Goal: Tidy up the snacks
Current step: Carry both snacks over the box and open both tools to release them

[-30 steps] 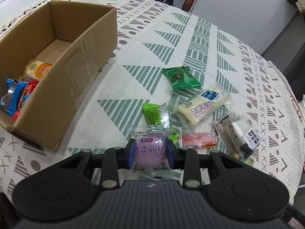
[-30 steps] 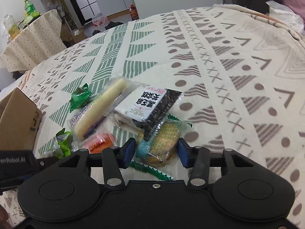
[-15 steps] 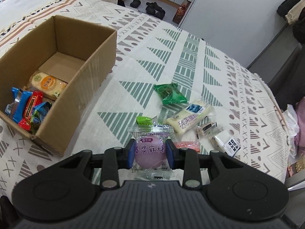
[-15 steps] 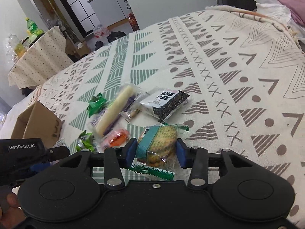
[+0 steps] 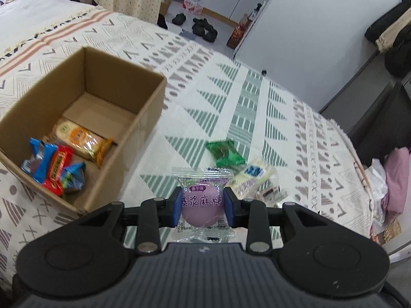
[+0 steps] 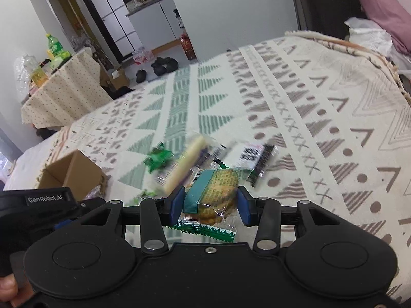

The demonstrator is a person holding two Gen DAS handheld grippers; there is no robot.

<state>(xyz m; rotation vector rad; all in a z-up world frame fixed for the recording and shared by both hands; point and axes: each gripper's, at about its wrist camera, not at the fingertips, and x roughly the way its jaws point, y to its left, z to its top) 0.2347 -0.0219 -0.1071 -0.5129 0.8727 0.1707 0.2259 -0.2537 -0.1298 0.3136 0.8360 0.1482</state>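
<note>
My left gripper is shut on a purple mochi packet and holds it high above the cloth, right of the cardboard box. The box holds an orange-labelled cake and blue and red candy bars. My right gripper is shut on a teal-banded biscuit packet, lifted above the snack pile. On the cloth lie a dark green packet and a long white stick snack, a black-and-white packet. The box shows in the right wrist view.
The patterned tablecloth covers the table. The left hand-held gripper body sits at the left of the right wrist view. A second clothed table with bottles stands beyond. Shoes lie on the floor.
Both grippers have risen with their packets. The left one has moved up and back, so the box interior shows more. The right one has lifted the biscuit packet clear of the pile.
</note>
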